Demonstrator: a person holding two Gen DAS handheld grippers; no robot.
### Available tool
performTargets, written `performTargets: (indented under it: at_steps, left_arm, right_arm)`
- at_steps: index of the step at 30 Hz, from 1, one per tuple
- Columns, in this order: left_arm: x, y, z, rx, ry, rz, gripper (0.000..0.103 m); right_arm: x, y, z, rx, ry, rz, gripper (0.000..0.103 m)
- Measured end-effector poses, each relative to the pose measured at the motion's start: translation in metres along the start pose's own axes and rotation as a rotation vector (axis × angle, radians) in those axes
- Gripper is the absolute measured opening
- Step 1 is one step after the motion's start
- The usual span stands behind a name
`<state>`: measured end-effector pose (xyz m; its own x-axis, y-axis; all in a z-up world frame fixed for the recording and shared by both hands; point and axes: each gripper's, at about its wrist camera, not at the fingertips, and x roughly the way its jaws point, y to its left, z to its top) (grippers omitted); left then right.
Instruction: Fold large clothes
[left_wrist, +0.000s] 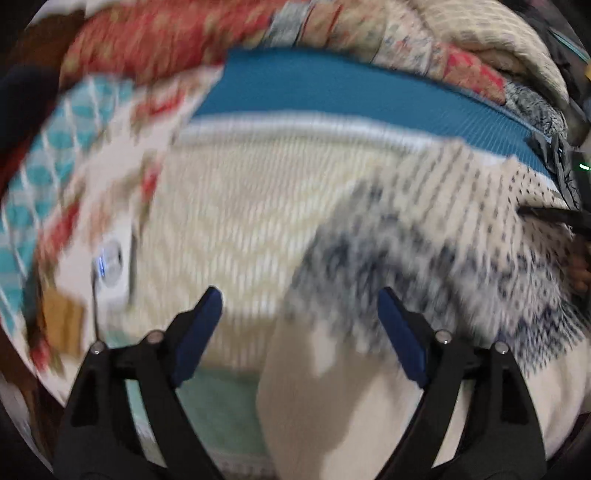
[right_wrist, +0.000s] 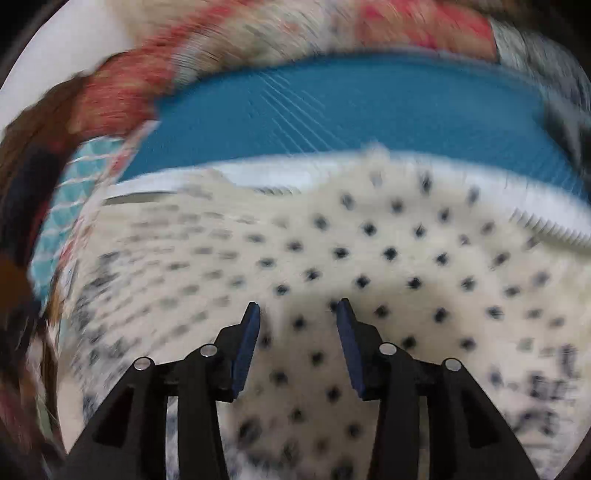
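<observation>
A cream knit sweater with dark blue dots and bands (right_wrist: 369, 258) lies spread on a cream ribbed cloth (left_wrist: 240, 206) over a teal mat (left_wrist: 351, 92). In the left wrist view the sweater (left_wrist: 443, 240) lies to the right. My left gripper (left_wrist: 299, 295) is open and empty, above the cloth at the sweater's left edge. My right gripper (right_wrist: 297, 308) is open and empty, just above the dotted part of the sweater. Both views are blurred by motion.
A red and cream patterned quilt (left_wrist: 166, 33) is bunched along the far side of the mat (right_wrist: 351, 107). A teal diamond-patterned fabric (left_wrist: 44, 155) lies at the left. A small white device (left_wrist: 110, 262) sits on the floral cloth at the left.
</observation>
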<state>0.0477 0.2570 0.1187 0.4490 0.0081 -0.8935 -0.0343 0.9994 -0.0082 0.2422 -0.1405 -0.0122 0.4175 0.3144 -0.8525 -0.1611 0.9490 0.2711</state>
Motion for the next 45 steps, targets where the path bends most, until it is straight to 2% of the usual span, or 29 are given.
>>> performTargets:
  at_steps: [3, 6, 8, 10, 11, 12, 14, 15, 16, 19, 20, 21, 22, 23, 24, 25, 26, 28, 29, 31, 33, 35, 36, 37, 38, 40, 41, 43, 45]
  left_arm:
    - [0.006, 0.008, -0.026, -0.044, 0.050, -0.002, 0.082]
    - [0.009, 0.013, -0.044, -0.069, 0.070, -0.027, 0.082]
    - [0.011, 0.016, -0.053, -0.096, 0.091, -0.052, 0.082]
    - [0.013, 0.019, -0.062, -0.128, 0.107, -0.109, 0.082]
    - [0.011, 0.017, -0.067, -0.129, 0.100, -0.126, 0.077]
    - [0.009, 0.016, -0.070, -0.120, 0.091, -0.126, 0.070]
    - [0.006, 0.013, -0.074, -0.093, 0.093, -0.115, 0.034]
    - [0.005, 0.013, -0.076, -0.088, 0.093, -0.110, 0.026]
    - [0.004, 0.015, -0.075, -0.084, 0.091, -0.103, 0.012]
    - [-0.008, 0.030, -0.064, -0.081, 0.052, -0.015, 0.009]
    - [-0.014, 0.038, -0.056, -0.073, 0.023, 0.039, 0.009]
    - [-0.017, 0.045, -0.047, -0.072, 0.005, 0.084, 0.008]
    - [-0.021, 0.057, -0.035, -0.079, -0.016, 0.150, 0.008]
    - [-0.024, 0.072, -0.022, -0.102, -0.033, 0.202, 0.008]
    - [-0.025, 0.085, -0.012, -0.132, -0.040, 0.222, 0.009]
    - [-0.024, 0.099, -0.001, -0.173, -0.040, 0.244, 0.010]
    - [-0.020, 0.110, 0.008, -0.215, -0.022, 0.256, 0.015]
    - [-0.008, 0.114, 0.014, -0.257, 0.026, 0.229, 0.018]
    - [-0.003, 0.111, 0.013, -0.257, 0.043, 0.226, 0.020]
    - [0.002, 0.098, 0.005, -0.221, 0.071, 0.258, 0.024]
    - [-0.007, 0.085, -0.008, -0.172, 0.070, 0.247, 0.025]
    - [-0.022, 0.074, -0.025, -0.121, 0.053, 0.227, 0.028]
    - [-0.038, 0.069, -0.040, -0.085, 0.033, 0.214, 0.033]
    - [-0.051, 0.063, -0.052, -0.060, 0.015, 0.200, 0.044]
    - [-0.065, 0.060, -0.065, -0.036, -0.007, 0.189, 0.049]
    - [-0.089, 0.050, -0.091, -0.001, -0.040, 0.139, 0.050]
    - [-0.100, 0.044, -0.107, 0.015, -0.047, 0.079, 0.050]
    - [-0.109, 0.032, -0.131, 0.033, -0.037, -0.026, 0.054]
    - [-0.110, 0.007, -0.162, 0.076, 0.001, -0.130, 0.055]
  right_arm:
    - [-0.018, 0.003, 0.007, 0.076, -0.051, 0.004, 0.069]
    - [-0.071, 0.004, -0.010, 0.049, -0.123, 0.089, 0.069]
    - [-0.115, -0.010, -0.036, 0.023, -0.182, 0.063, 0.074]
    - [-0.161, -0.034, -0.076, 0.006, -0.245, -0.025, 0.085]
    - [-0.182, -0.049, -0.101, 0.009, -0.272, -0.094, 0.093]
    - [-0.194, -0.061, -0.121, 0.018, -0.282, -0.142, 0.096]
    - [-0.213, -0.090, -0.169, 0.069, -0.247, -0.210, 0.100]
    - [-0.217, -0.099, -0.184, 0.096, -0.220, -0.217, 0.100]
    - [-0.219, -0.112, -0.207, 0.138, -0.182, -0.217, 0.100]
    - [-0.209, -0.132, -0.258, 0.229, -0.086, -0.200, 0.100]
    - [-0.205, -0.131, -0.266, 0.239, -0.070, -0.195, 0.099]
    - [-0.204, -0.129, -0.279, 0.230, -0.068, -0.235, 0.093]
    - [-0.204, -0.124, -0.283, 0.213, -0.075, -0.292, 0.064]
    - [-0.211, -0.128, -0.285, 0.219, -0.091, -0.323, 0.040]
    - [-0.220, -0.136, -0.286, 0.257, -0.123, -0.322, 0.040]
    - [-0.229, -0.144, -0.284, 0.295, -0.161, -0.384, 0.039]
    - [-0.243, -0.154, -0.279, 0.317, -0.216, -0.544, 0.039]
    - [-0.256, -0.166, -0.274, 0.278, -0.277, -0.774, 0.039]
    - [-0.255, -0.176, -0.273, 0.281, -0.265, -0.801, 0.040]
    - [-0.258, -0.200, -0.277, 0.355, -0.196, -0.711, 0.042]
    - [-0.273, -0.197, -0.290, 0.408, -0.255, -0.664, 0.048]
    - [-0.294, -0.173, -0.304, 0.423, -0.368, -0.602, 0.066]
    - [-0.304, -0.161, -0.313, 0.407, -0.422, -0.512, 0.071]
    - [-0.305, -0.146, -0.317, 0.391, -0.448, -0.440, 0.080]
    - [-0.311, -0.130, -0.328, 0.355, -0.463, -0.321, 0.089]
    - [-0.304, -0.103, -0.337, 0.281, -0.407, -0.166, 0.093]
    - [-0.296, -0.089, -0.343, 0.239, -0.359, -0.100, 0.093]
    - [-0.277, -0.061, -0.356, 0.170, -0.274, -0.026, 0.093]
    - [-0.261, -0.035, -0.370, 0.113, -0.202, 0.004, 0.093]
